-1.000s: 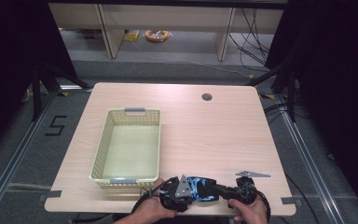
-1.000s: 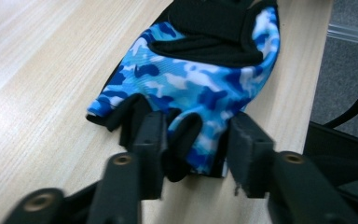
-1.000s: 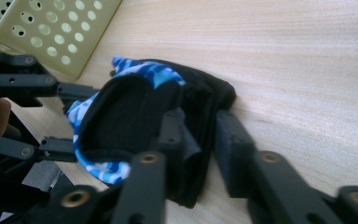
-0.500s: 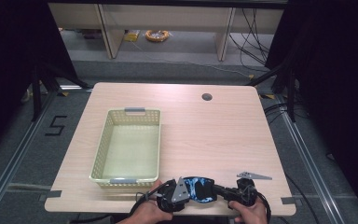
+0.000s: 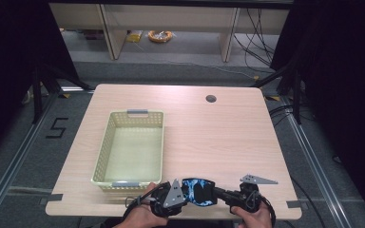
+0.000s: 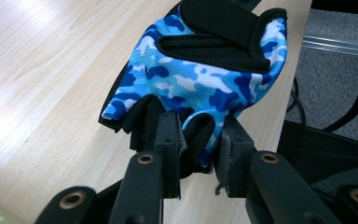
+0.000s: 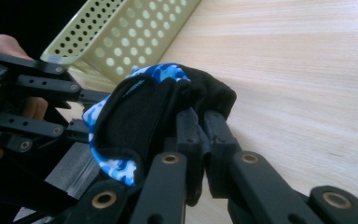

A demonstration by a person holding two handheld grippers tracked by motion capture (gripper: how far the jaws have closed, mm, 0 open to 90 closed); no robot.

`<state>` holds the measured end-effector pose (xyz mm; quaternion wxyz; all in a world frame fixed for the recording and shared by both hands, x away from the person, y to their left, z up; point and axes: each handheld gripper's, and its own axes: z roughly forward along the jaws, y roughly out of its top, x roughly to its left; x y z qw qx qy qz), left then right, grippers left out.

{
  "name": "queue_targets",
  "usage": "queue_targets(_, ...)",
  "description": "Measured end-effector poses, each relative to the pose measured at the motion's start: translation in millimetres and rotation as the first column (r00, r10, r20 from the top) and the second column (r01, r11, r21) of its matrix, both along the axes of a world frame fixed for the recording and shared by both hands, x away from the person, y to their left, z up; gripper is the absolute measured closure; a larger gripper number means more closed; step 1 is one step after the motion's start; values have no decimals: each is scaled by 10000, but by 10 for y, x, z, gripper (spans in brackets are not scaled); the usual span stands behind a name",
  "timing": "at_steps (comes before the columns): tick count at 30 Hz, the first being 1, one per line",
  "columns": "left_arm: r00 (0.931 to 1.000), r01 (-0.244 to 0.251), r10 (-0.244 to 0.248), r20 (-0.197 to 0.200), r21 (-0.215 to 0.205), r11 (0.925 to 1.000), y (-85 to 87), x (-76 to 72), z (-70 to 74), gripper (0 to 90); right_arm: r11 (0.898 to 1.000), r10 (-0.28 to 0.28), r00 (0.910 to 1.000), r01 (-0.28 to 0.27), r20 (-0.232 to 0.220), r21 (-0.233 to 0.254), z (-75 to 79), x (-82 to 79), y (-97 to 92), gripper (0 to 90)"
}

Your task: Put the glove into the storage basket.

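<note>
Table [image 5: 228, 133]: light wood, dark surround.
Basket [image 5: 105, 148]: empty.
Left claw [image 6: 196, 140]: clamped on glove [image 6: 205, 70].
Right claw [image 7: 201, 122]: pinches its other end.

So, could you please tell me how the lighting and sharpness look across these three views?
High view: the table is evenly lit with dark surroundings, and the image is soft. Left gripper view: pale glare on the wood at left, while the camouflage glove is sharp. Right gripper view: the basket is slightly blurred, and a dark shadow fills the upper left corner.
</note>
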<state>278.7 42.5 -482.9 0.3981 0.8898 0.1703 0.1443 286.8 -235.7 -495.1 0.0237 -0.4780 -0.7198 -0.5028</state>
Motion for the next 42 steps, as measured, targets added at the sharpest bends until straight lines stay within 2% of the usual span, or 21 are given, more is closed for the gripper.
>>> queue_targets(2, 9999, -10, 9, -101, -98, 10000, 11, -7, 8, 725, 10000, 55, 10000, -55, -30, 1, 15, -7, 17, 868)
queue_targets(3, 10000, -32, 32, -45, -16, 10000, 41, -6, 40, 725, 9997, -25, 9991, 34, -428, 226, 76, -38, 68, 868)
queue_targets(4, 10000, -23, 23, 10, -86, 10000, 58, -19, 69, 725, 9999, 128, 9998, -127, 167, -97, 57, -8, 59, 868)
queue_targets(5, 10000, -26, 27, 50, -102, 9999, 70, -27, 95, 725, 9996, 113, 9995, -105, -310, 259, 123, -46, 94, 868)
queue_targets(6, 9999, -42, 44, 132, -205, 9998, 91, -36, 137, 725, 9998, 176, 9998, -177, 47, 135, 130, -26, 84, 868)
queue_targets(7, 9999, -26, 29, 140, -225, 9997, 105, -40, 168, 725, 9986, 239, 9997, -237, -29, 467, 163, -20, 91, 868)
queue_targets(8, 9997, -76, 80, 219, -168, 9998, 125, -44, 215, 724, 9988, 251, 9996, -257, 151, 414, 181, -5, 86, 868)
queue_targets(9, 9996, -118, 123, 239, -207, 9997, 144, -49, 258, 724, 9982, 183, 9997, -174, -161, 579, 237, -19, 112, 868)
queue_targets(10, 9996, -118, 123, 239, -207, 9997, 144, -49, 258, 724, 9980, 323, 9994, -330, 141, 530, 281, -3, 127, 868)
queue_targets(12, 9989, -115, 128, 460, -279, 9995, 232, -52, 402, 724, 9972, 447, 9990, -450, 69, 592, 417, 4, 193, 868)
queue_targets(14, 9979, -224, 241, 603, -299, 9993, 312, -40, 494, 724, 9965, 661, 9950, -696, 748, 451, 480, 61, 230, 868)
queue_targets(17, 9981, -318, 334, 523, -311, 9990, 444, -5, 604, 724, 9944, 884, 9935, -923, 722, 523, 621, 121, 347, 868)
queue_targets(18, 9970, -480, 502, 591, -380, 9981, 490, 5, 627, 724, 9932, 944, 9946, -970, 426, 640, 676, 123, 402, 868)
queue_targets(21, 9955, -753, 784, 535, -577, 9955, 640, 48, 685, 724, 9898, 1339, 9863, -1379, 960, 361, 778, 237, 568, 869)
queue_targets(23, 9939, -925, 952, 549, -501, 9945, 757, 76, 728, 724, 9892, 1361, 9891, -1387, 555, 466, 852, 256, 676, 868)
queue_targets(24, 9940, -858, 882, 645, -388, 9956, 802, 93, 749, 723, 9869, 1550, 9839, -1583, 889, 320, 866, 315, 739, 868)
queue_targets(27, 9924, -1094, 1117, 514, -458, 9929, 964, 135, 805, 724, 9842, 1696, 9831, -1726, 693, 387, 925, 385, 904, 868)
queue_targets(32, 9877, -1488, 1499, 450, -269, 9885, 1182, 218, 846, 724, 9776, 2075, 9728, -2100, 1031, 141, 968, 560, 1162, 868)
queue_targets(35, 9842, -1721, 1730, 384, -248, 9848, 1322, 291, 852, 724, 9753, 2188, 9710, -2206, 964, 82, 982, 660, 1307, 868)
queue_targets(36, 9832, -1799, 1805, 265, -242, 9834, 1370, 317, 843, 724, 9763, 2135, 9744, -2153, 712, 198, 994, 681, 1365, 869)
queue_targets(42, 9779, -2088, 2088, 92, 32, 9779, 1583, 469, 812, 724, 9734, 2288, 9721, -2280, 512, -210, 960, 890, 1666, 868)
